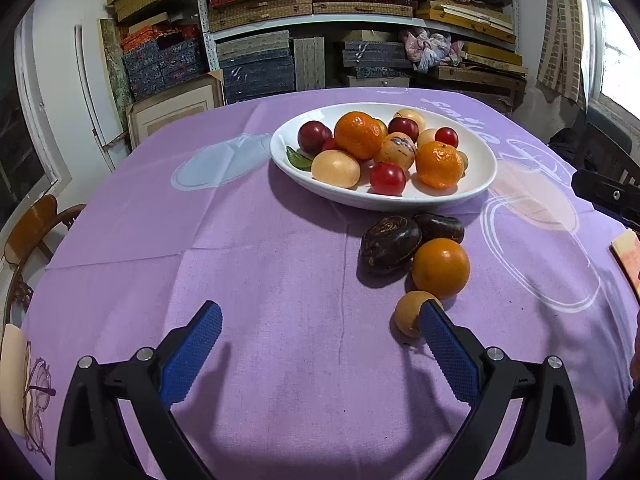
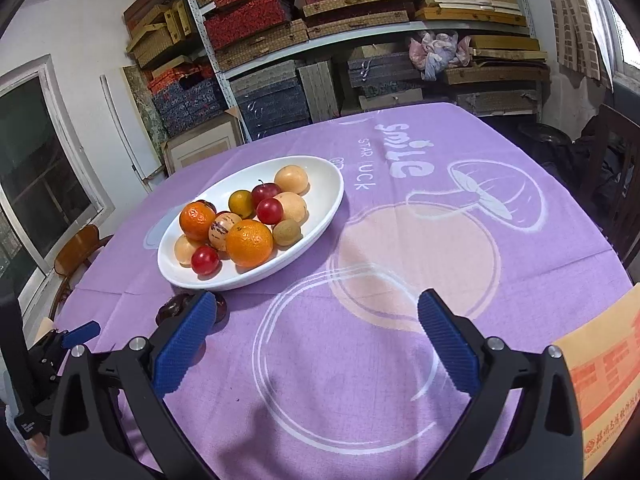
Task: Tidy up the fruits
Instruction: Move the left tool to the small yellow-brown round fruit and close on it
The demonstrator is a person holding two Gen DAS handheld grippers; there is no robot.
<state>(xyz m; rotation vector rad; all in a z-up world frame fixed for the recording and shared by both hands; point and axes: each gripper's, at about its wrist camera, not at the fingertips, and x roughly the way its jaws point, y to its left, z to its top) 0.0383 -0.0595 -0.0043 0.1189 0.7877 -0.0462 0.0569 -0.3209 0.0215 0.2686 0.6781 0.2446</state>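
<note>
Four fruits lie loose on the purple tablecloth point(image 1: 280, 280) in the left wrist view, just near of the white bowl point(image 1: 486, 168): two dark fruits point(image 1: 390, 244) touching each other, an orange point(image 1: 441, 267) against them, and a small tan fruit point(image 1: 410, 314) nearest the camera. The left gripper point(image 1: 320, 320) hovers over bare cloth with its jaws wide apart and empty; its right finger overlaps the tan fruit, which sits outside the gap. Closing from here would likely nudge that round fruit so it rolls away, or knocks the orange. From the right wrist view, the right gripper point(image 2: 312, 312) also stands spread open and empty, over the printed circles to the right of the bowl point(image 2: 332, 200). Only one dark fruit point(image 2: 172, 308) peeks out behind its left finger; the loose orange and tan fruit are hidden here. This view alone shows the left gripper point(image 2: 82, 332) at the near left edge and an orange envelope point(image 2: 604, 380) at the near right.
</note>
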